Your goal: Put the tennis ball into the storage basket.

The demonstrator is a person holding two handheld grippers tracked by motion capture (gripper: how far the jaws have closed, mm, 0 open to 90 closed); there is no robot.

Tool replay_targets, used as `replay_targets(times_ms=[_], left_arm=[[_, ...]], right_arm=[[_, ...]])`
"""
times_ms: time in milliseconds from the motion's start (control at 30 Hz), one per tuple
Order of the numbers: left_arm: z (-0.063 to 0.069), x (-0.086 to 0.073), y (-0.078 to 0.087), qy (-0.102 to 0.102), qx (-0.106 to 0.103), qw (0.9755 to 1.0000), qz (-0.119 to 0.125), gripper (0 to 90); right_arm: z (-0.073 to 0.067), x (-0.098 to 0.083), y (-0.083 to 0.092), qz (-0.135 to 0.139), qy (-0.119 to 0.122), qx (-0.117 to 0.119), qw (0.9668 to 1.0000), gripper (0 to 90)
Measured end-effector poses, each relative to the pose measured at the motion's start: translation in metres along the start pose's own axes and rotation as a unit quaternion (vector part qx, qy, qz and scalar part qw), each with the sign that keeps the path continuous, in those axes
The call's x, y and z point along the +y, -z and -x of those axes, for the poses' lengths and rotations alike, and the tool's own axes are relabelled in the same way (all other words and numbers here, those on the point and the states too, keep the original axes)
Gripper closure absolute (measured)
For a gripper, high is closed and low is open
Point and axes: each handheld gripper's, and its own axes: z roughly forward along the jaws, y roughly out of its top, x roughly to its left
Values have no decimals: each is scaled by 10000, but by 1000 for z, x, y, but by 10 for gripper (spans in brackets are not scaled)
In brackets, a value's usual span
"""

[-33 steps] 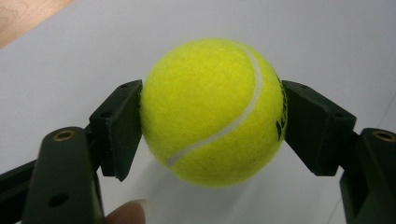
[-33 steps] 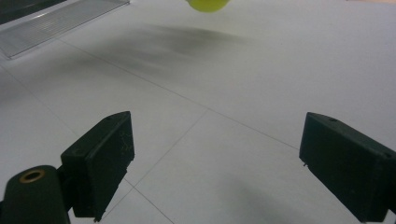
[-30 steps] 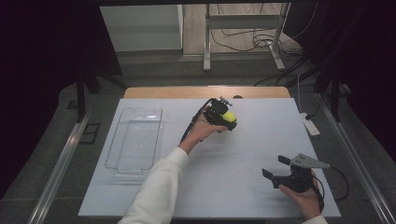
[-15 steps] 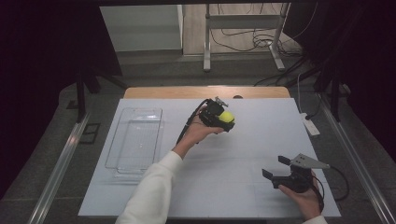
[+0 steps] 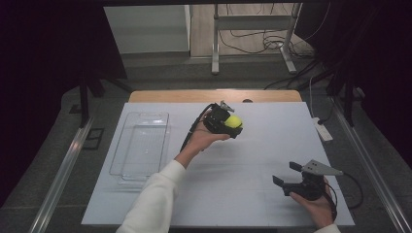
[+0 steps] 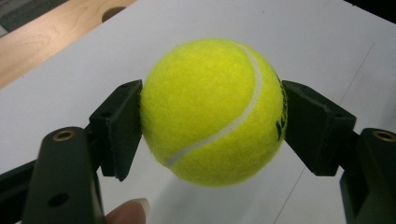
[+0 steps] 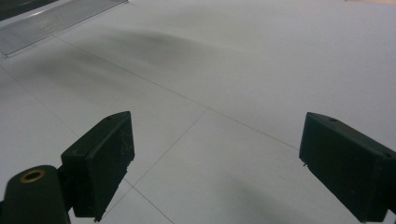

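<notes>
Left gripper [image 5: 232,127] clamped on tennis ball [image 5: 233,121]; right gripper [image 5: 286,174] released.

The ball is pinched between both black pads above the far middle of the white table [image 5: 252,194], right of the clear tray [image 5: 141,145]. The right gripper rests at the near right, jaws wide apart with nothing between them.

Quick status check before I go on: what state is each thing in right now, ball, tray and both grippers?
tennis ball: clamped between the left gripper's pads, lifted off the table.
left gripper: shut on the ball.
right gripper: open, nothing between its jaws, low over the table.
clear tray: upright on the table, nothing in it.
</notes>
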Motion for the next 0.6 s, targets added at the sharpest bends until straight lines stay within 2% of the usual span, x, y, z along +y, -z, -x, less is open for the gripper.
replay_targets(times_ms=[467, 600], left_arm=[[2, 1, 12, -102, 1, 9999, 128, 268], [2, 1, 16, -75, -6, 9998, 200, 268]], right_arm=[[0, 0, 0, 1, -2, -15, 10000, 106], [0, 0, 0, -14, 3, -21, 10000, 106]])
